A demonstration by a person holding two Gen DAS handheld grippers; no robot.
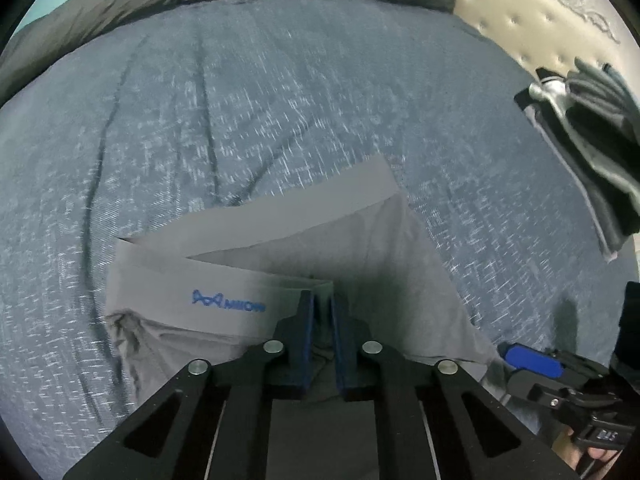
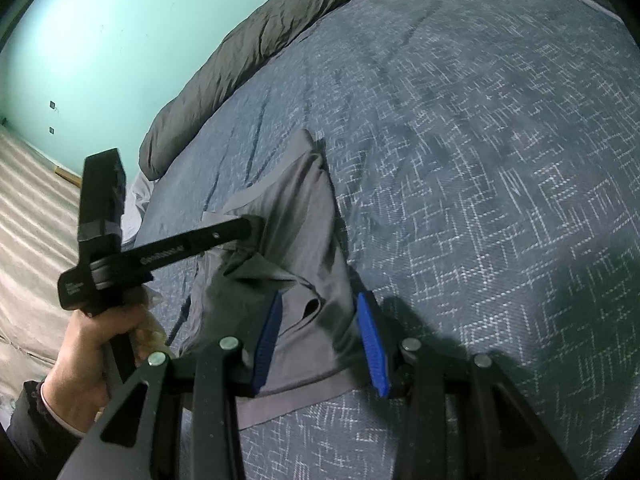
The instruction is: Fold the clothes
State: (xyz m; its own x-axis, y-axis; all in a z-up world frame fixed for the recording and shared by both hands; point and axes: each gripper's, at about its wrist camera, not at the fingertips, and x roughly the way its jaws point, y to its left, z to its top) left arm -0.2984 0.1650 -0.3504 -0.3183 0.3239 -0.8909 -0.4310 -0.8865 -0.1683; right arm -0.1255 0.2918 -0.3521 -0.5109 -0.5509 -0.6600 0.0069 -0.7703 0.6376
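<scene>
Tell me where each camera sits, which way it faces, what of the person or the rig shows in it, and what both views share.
Left wrist: on the left gripper, angled down at the grey underwear; its own shut fingers show, the right gripper at lower right.
Right wrist: on the right gripper, aimed across the bed; its open fingers, the left gripper and the hand holding it show.
Shared: the underwear, the blue bedspread, the dark duvet.
</scene>
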